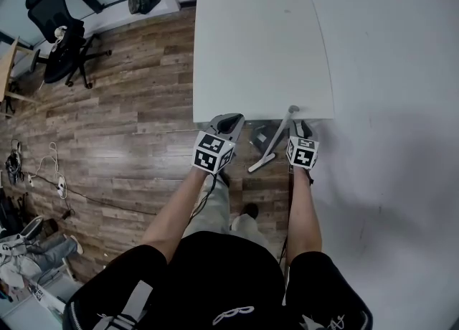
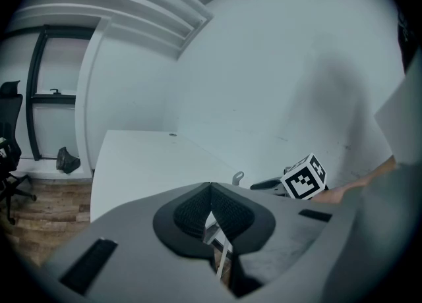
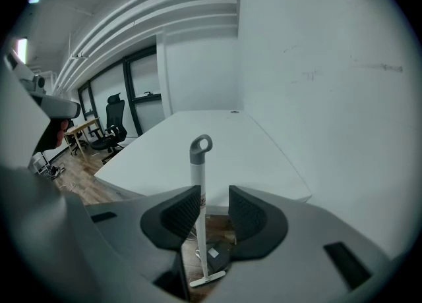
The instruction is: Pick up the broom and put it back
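The right gripper [image 3: 214, 193] is partly open, low in the middle of its own view. The broom [image 3: 196, 170] has its thin white handle standing in the gap, close against the left-hand pad and clear of the other. Nothing squeezes the handle, so as I judge it the broom is standing on its own. In the head view its grey loop end sits at the near edge of the white table [image 1: 258, 49], apparently leaning there. Its foot is on the wooden floor [image 1: 129, 106] below, right of centre.

The likeliest trouble is a sideways knock. The handle is slim and propped at a slant. If the gripper drifts while pulling away, the pad beside the handle could nudge the top off the table edge and the broom would fall to the floor. Its foot could also slide out on the smooth boards.

The left gripper [image 2: 210, 190] is closed with nothing in it, its pads meeting at the tips. It sits left of the broom in the head view, too far off to catch a fall.

The only container is a dark dustpan [image 1: 262, 135] on the floor by the broom's foot, under the table edge. I cannot tell whether it holds anything.
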`<action>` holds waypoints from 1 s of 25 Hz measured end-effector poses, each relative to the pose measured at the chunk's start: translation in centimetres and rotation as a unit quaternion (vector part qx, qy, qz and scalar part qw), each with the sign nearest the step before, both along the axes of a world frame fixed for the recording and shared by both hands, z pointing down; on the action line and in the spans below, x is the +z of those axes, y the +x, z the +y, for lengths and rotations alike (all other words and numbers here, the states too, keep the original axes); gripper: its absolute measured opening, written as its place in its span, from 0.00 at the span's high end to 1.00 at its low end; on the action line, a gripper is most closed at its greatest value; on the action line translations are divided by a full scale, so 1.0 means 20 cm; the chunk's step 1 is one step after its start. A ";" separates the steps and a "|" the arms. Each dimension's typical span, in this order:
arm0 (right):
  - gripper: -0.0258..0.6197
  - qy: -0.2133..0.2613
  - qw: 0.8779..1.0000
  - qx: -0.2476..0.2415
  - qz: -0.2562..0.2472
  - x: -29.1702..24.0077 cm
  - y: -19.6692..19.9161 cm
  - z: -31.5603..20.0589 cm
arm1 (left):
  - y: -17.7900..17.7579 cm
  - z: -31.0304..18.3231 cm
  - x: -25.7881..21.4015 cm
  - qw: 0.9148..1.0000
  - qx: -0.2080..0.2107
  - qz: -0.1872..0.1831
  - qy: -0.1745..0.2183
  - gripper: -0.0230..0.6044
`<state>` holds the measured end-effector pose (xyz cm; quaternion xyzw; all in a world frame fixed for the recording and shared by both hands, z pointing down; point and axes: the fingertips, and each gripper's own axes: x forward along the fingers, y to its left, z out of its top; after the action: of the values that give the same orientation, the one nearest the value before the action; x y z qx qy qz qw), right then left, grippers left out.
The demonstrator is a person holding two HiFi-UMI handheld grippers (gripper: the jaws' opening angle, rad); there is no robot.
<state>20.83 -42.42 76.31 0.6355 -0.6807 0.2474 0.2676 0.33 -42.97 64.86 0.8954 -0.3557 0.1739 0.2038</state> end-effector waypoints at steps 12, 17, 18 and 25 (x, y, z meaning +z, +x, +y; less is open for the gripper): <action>0.76 0.045 0.999 -0.005 -0.010 -0.24 0.05 0.22 | 0.04 0.17 -0.15 0.999 -0.029 0.010 0.028 0.93; 0.76 0.067 0.997 -0.006 -0.025 -0.37 0.06 0.35 | 0.03 0.28 -0.21 0.998 -0.050 0.015 0.040 0.93; 0.76 0.072 0.997 -0.007 -0.028 -0.40 0.07 0.38 | 0.03 0.31 -0.23 0.998 -0.054 0.016 0.042 0.93; 0.83 0.102 0.994 -0.007 -0.041 -0.58 0.09 0.62 | -0.01 0.54 -0.32 0.995 -0.087 0.023 0.053 0.93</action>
<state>22.59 -30.10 64.74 0.6438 -0.7172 0.2011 0.1751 0.17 -32.23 58.36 0.8743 -0.4362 0.1159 0.1788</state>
